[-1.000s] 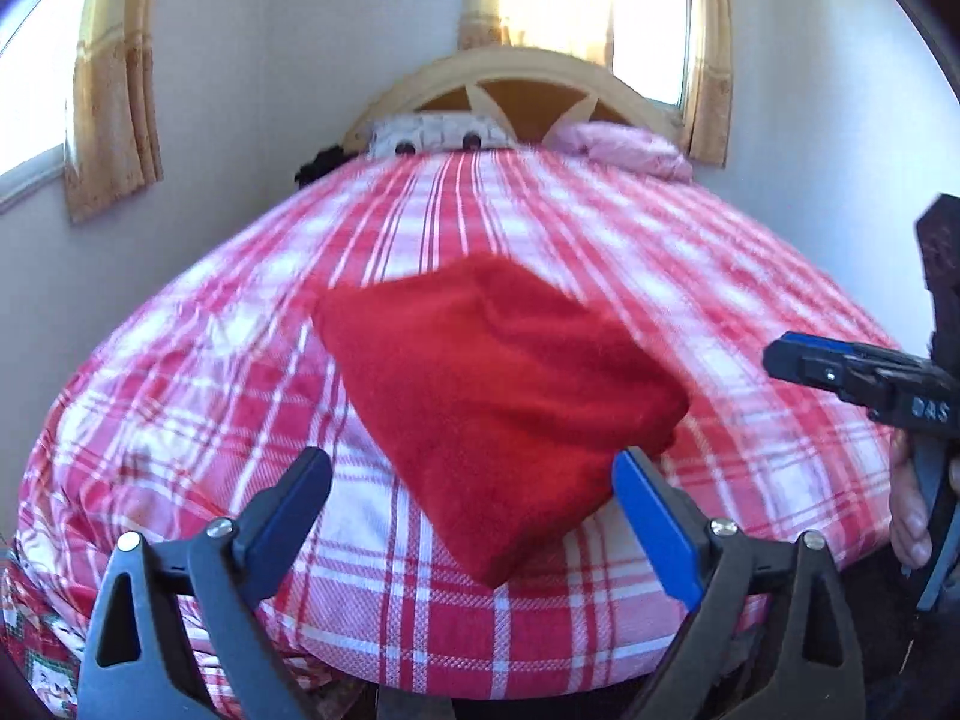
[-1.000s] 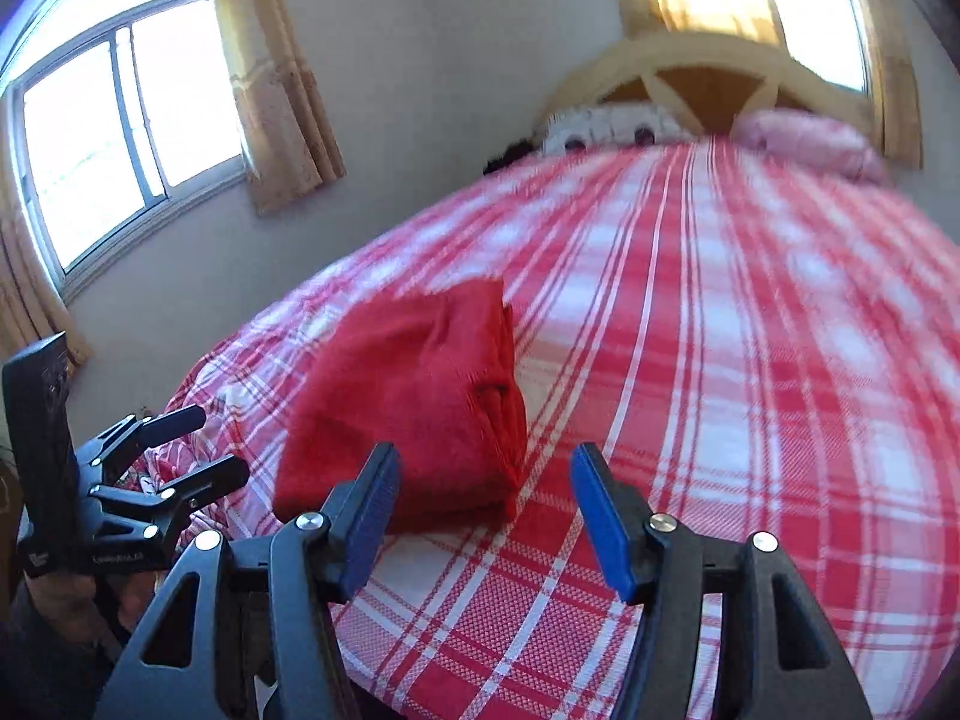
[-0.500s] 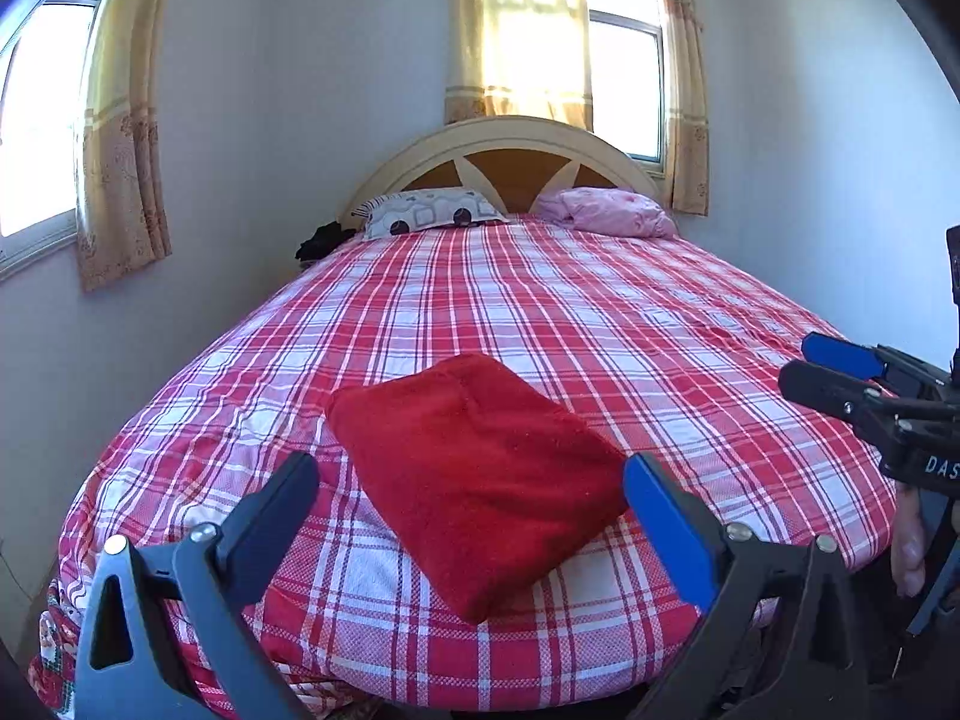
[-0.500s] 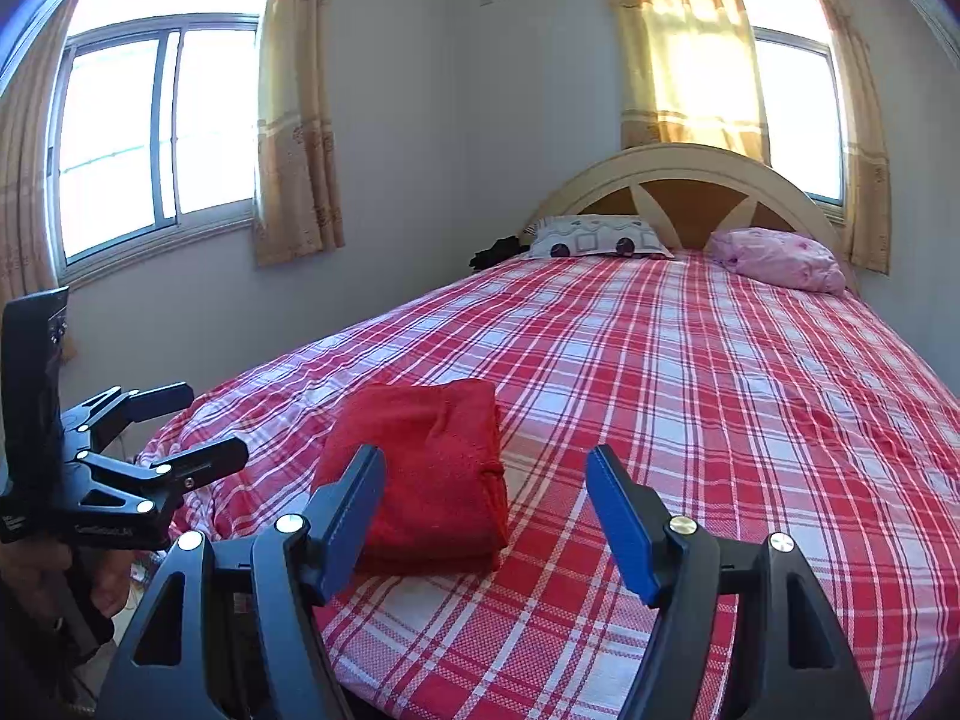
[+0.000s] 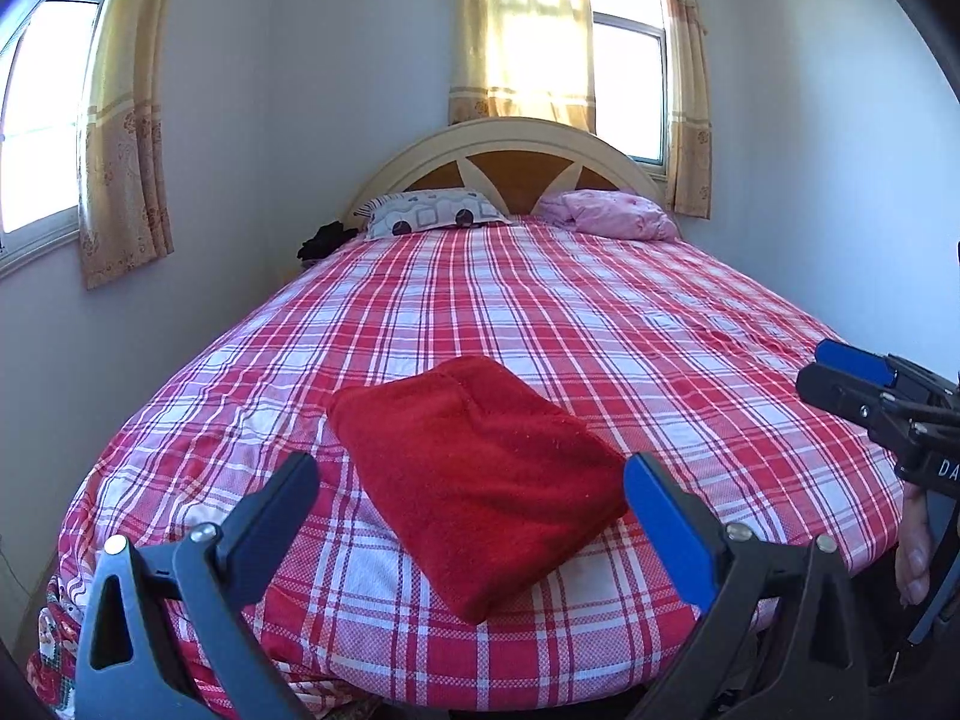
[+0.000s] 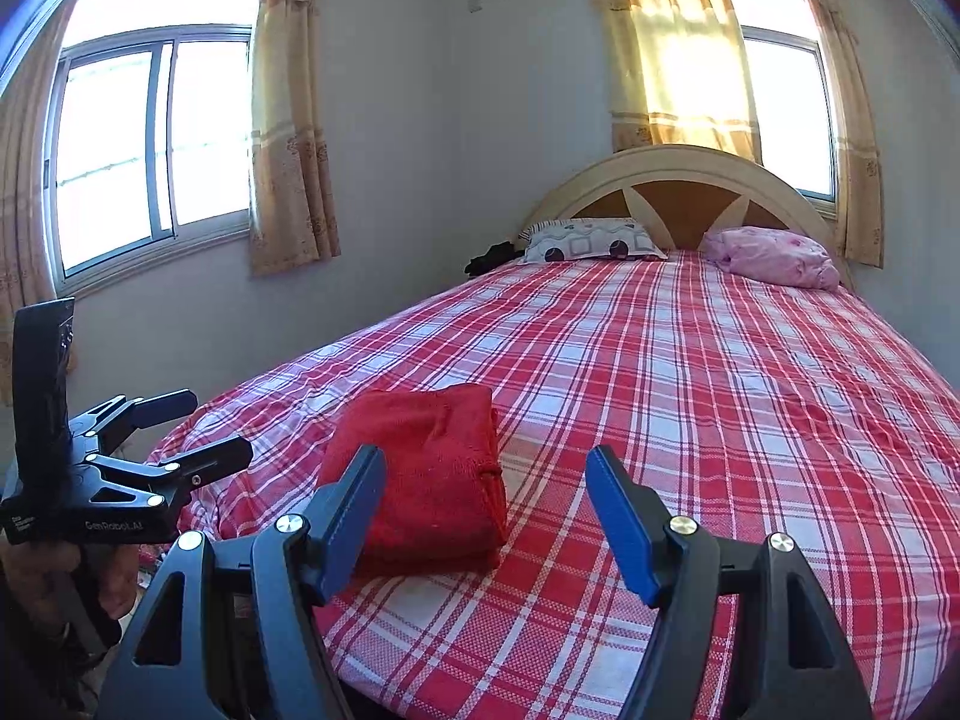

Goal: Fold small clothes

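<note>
A folded red garment (image 5: 480, 474) lies flat near the foot of the bed; it also shows in the right wrist view (image 6: 426, 480). My left gripper (image 5: 471, 480) is open and empty, held back from the bed's foot edge with the garment seen between its fingers. My right gripper (image 6: 486, 468) is open and empty, held off the bed to the garment's right. Each gripper shows in the other's view: the right one (image 5: 840, 378) at the far right, the left one (image 6: 204, 429) at the far left. Neither touches the garment.
The bed carries a red and white plaid sheet (image 5: 600, 324). A patterned pillow (image 5: 432, 217) and a pink pillow (image 5: 612, 222) lie by the wooden headboard (image 5: 510, 150). A dark object (image 5: 324, 239) sits at the bed's far left corner. Curtained windows and walls surround the bed.
Both grippers have pulled back and risen away from the garment, so more of the bed and room shows. The red garment lies where it was. Both stay open.
</note>
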Motion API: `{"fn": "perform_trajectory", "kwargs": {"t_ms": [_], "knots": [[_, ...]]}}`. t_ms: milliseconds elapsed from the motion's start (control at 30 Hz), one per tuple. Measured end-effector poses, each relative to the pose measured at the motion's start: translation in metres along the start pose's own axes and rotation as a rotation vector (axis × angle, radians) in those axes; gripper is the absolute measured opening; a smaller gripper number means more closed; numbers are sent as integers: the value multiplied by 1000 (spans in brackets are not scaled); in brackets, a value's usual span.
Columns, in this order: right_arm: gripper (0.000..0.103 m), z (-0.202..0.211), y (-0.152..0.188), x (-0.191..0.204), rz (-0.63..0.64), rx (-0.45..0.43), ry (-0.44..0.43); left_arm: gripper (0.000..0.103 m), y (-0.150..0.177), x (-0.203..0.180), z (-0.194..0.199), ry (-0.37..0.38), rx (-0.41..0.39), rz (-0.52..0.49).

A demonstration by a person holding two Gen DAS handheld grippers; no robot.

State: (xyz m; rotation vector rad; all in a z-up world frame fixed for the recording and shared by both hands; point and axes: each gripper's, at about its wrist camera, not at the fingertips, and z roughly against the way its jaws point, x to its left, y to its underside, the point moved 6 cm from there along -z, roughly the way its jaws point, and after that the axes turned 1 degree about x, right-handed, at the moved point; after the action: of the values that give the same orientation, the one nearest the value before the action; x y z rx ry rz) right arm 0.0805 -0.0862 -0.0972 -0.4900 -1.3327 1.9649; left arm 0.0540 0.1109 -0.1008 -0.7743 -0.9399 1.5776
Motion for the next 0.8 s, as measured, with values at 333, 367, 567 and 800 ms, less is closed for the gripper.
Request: {"fn": "perform_trajectory", "kwargs": {"t_ms": [333, 367, 567, 800], "knots": [[70, 2, 1, 1, 1, -2, 7, 103, -3, 2, 2, -4, -7, 10], [70, 2, 1, 1, 1, -1, 7, 103, -3, 2, 2, -5, -7, 9], [70, 2, 2, 3, 5, -2, 6, 103, -3, 0, 2, -5, -4, 2], [70, 9, 0, 0, 14, -34, 24, 103, -4, -3, 4, -4, -10, -5]]}}
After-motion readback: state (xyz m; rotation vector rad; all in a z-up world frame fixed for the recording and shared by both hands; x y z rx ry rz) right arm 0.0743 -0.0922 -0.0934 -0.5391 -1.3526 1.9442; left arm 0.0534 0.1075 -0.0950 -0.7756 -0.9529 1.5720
